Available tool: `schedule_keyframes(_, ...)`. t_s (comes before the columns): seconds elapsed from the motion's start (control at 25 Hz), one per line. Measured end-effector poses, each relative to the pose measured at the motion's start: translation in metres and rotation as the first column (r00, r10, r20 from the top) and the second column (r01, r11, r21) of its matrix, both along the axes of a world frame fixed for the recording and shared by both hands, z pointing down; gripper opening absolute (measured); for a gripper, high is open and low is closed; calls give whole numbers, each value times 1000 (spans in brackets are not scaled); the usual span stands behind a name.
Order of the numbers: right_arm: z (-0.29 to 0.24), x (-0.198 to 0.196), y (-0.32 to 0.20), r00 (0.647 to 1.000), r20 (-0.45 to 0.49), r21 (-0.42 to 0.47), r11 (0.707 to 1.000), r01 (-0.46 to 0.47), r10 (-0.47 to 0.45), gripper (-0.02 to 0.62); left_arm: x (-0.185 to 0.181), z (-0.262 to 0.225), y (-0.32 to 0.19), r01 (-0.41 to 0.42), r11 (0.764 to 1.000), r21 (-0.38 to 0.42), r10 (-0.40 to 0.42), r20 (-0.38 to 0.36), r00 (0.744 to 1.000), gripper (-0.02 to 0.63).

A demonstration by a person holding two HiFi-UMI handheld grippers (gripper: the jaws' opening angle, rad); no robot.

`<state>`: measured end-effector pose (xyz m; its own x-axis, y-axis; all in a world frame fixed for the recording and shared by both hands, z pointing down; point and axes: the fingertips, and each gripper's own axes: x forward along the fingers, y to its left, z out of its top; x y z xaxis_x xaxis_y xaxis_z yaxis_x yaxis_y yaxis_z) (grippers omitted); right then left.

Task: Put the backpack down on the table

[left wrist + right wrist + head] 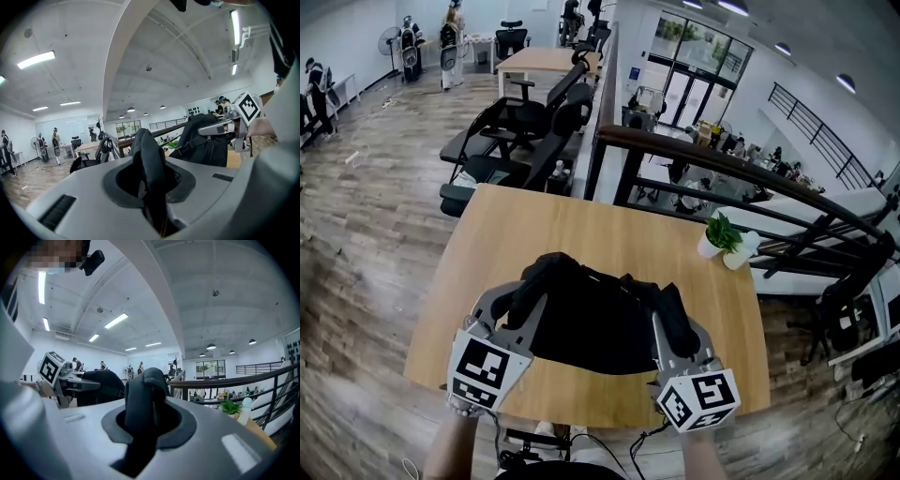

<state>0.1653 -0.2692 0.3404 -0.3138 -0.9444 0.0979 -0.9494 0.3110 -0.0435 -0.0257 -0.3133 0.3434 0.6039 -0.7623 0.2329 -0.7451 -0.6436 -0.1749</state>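
A black backpack (591,323) hangs between my two grippers over the near half of the wooden table (581,230). I cannot tell whether its underside touches the tabletop. My left gripper (520,298) is shut on a padded fold at the bag's left upper edge, and that fold (149,161) fills the jaws in the left gripper view. On the right upper edge my right gripper (672,323) is shut on a fold with a zip (146,399). Each gripper view shows the other gripper with the bag's dark body (204,145) (101,385).
A small potted plant (722,236) and a white object stand at the table's far right edge. A dark handrail (750,173) runs behind the table. Black office chairs (525,127) stand beyond the far left corner. People stand far off at the back left.
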Motion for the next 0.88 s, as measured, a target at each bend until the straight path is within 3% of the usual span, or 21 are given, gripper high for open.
schedule_keyframes(0.44,12,19,-64,1000,7,10,1000,8,-8,68,16,15,-63,38,999,-14,-38,-44,998,58)
schedule_keyframes(0.88,79,26,-113,1000,6,-60,998,13,-12,67,22,83,-98,63,995,-72,-63,1,998,58)
